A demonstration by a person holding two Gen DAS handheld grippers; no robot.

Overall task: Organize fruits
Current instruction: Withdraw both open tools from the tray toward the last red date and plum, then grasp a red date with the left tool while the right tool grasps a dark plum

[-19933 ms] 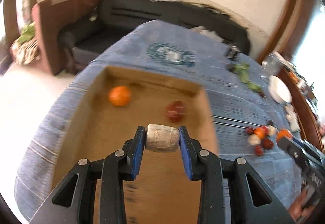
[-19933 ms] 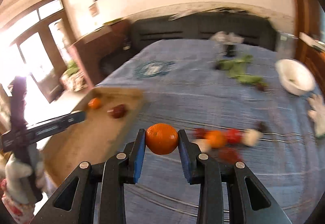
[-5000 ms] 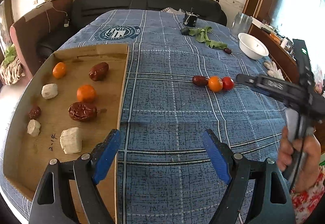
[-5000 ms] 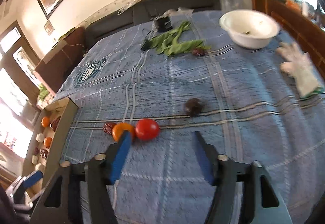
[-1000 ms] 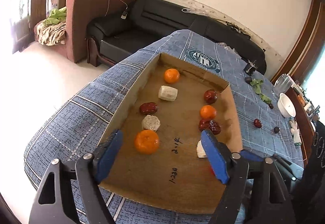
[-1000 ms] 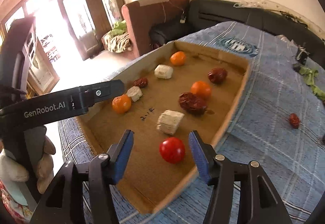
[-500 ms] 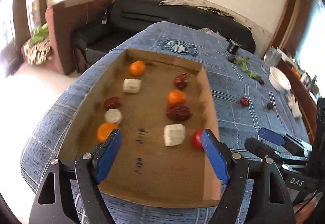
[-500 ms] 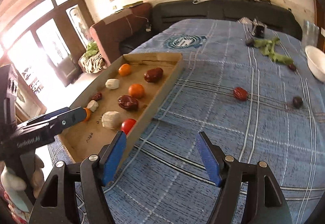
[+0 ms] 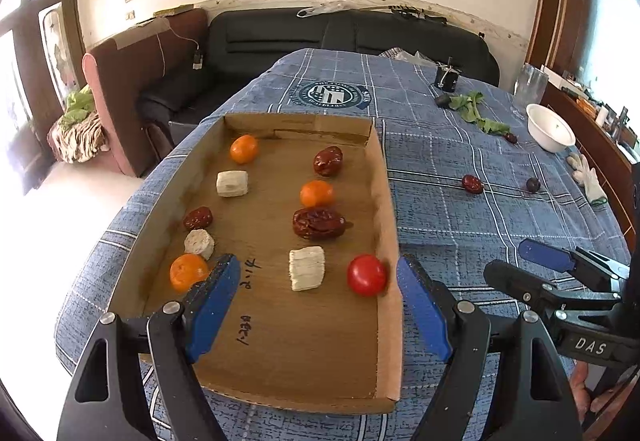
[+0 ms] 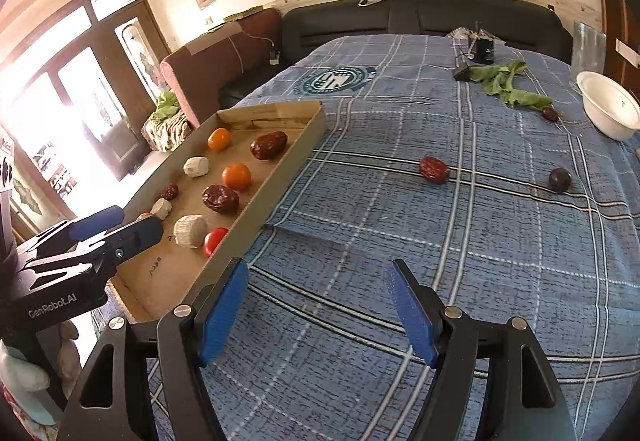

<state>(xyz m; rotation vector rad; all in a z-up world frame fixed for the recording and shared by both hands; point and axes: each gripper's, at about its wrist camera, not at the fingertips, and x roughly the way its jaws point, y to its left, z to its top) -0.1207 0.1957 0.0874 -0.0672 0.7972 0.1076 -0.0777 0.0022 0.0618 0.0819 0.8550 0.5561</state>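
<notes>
Writing legible: "DAS" on the body of the right tongs (image 9: 536, 269) in the left wrist view; "GenRobot.AI" on the body of the left tongs (image 10: 116, 227) in the right wrist view. Handwritten dark marks on the floor of the cardboard tray (image 9: 384, 209), one reading roughly "2.1 K", the other not clear. Round crest printed on the blue plaid cloth (image 10: 500, 241); its lettering is too small to read.

Left tongs (image 9: 316, 301): blue pads spread wide, nothing between them, raised over the near end of the tray; whether they touch it cannot be told.

Right tongs (image 10: 318, 307): blue pads spread wide, nothing held, over bare cloth just right of the tray's near corner.

Tray contents, left wrist view:
- three oranges: far left (image 9: 244, 148), middle right (image 9: 316, 193), near left (image 9: 188, 272), the last just beside the left pad
- red tomato (image 9: 366, 275), close against the right wall
- three pale cut chunks (image 9: 232, 183) (image 9: 199, 243) (image 9: 306, 267)
- three wrinkled red dates (image 9: 327, 160) (image 9: 198, 217) (image 9: 318, 223)

Outside the tray, on the cloth of the bench:
- one red date (image 10: 434, 170)
- one dark round fruit (image 10: 560, 180), well right of it
- another dark fruit (image 10: 550, 114) by the green leaves (image 10: 508, 85)
- white bowl (image 10: 610, 109) at the right edge.

Edges and room: tray lies along the bench's left edge. A broad stretch of cloth lies open between the tray's right wall and the loose date. The near half of the tray floor is bare.
</notes>
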